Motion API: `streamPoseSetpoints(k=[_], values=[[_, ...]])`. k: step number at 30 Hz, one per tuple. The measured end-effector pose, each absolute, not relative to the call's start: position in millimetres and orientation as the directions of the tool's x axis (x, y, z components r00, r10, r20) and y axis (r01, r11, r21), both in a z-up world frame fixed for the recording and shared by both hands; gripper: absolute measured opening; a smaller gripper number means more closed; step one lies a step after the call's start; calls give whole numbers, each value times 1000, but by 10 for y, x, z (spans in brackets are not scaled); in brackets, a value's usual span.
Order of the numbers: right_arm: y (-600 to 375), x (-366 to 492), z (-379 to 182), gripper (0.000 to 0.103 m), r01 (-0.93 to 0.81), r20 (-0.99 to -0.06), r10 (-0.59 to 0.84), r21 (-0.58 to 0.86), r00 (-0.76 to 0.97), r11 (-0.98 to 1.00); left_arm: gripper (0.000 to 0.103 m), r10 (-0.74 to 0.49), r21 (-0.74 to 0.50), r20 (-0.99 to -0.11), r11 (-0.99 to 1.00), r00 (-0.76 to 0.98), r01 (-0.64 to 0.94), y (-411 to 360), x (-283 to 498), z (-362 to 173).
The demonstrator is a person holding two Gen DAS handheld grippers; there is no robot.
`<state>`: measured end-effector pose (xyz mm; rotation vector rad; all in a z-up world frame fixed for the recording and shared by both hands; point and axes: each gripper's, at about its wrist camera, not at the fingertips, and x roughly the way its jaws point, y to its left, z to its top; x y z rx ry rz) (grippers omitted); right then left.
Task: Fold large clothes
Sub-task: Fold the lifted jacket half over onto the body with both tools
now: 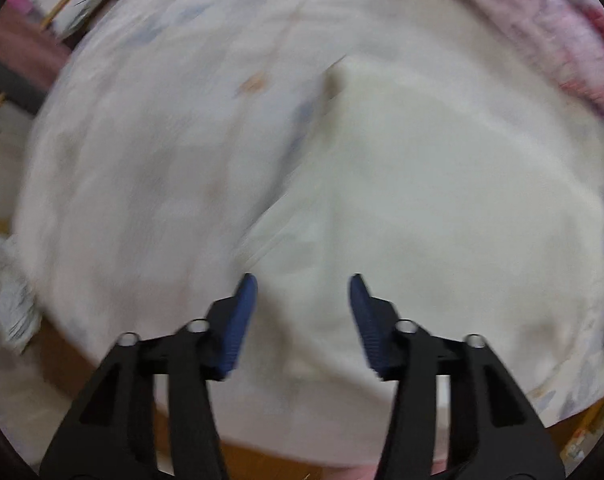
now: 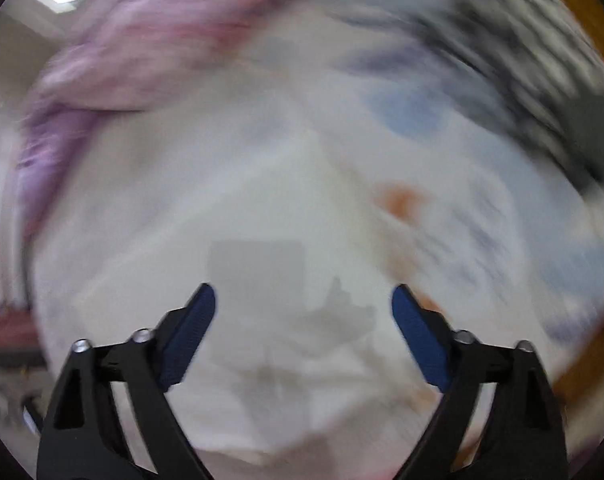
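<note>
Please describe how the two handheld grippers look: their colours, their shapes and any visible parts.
The left gripper and right gripper look alike: black angular frames with triangular cut-outs, small silver pivot pins, and jaws lined with dark blue ribbed pads. No cables, markings, hands or sleeves show in either view.

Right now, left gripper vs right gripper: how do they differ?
The left gripper stands less wide open than the right gripper. The left gripper looks onto a cream folded garment on the printed bedsheet; the right gripper's view is more blurred, with pink bedding and striped dark cloth. Both are open and empty, with blue pads.
</note>
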<state>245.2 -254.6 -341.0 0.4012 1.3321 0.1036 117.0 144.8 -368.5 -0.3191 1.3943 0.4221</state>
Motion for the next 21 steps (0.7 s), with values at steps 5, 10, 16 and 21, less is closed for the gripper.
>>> streamPoseSetpoints(k=[5, 10, 16, 21], values=[[-1258, 3038, -3640, 22, -194, -896, 402, 368, 188, 910, 30, -19, -129, -951, 931, 307, -342, 1163, 2113, -3949], [-403, 3236, -4257, 20, -383, -891, 450, 393, 68, 836, 11, -12, -87, -972, 945, 234, -314, 1024, 2877, -4620], [-1007, 3436, -4642, 0, -350, -943, 329, 295, 41, 889, 3, -42, -153, -955, 919, 295, -364, 1603, 2766, -4688], [-2354, 3460, -4638, 0, -188, -992, 72, 52, 103, 981, 3, 56, -30, -971, 937, 234, -348, 2011, 2473, -4617]])
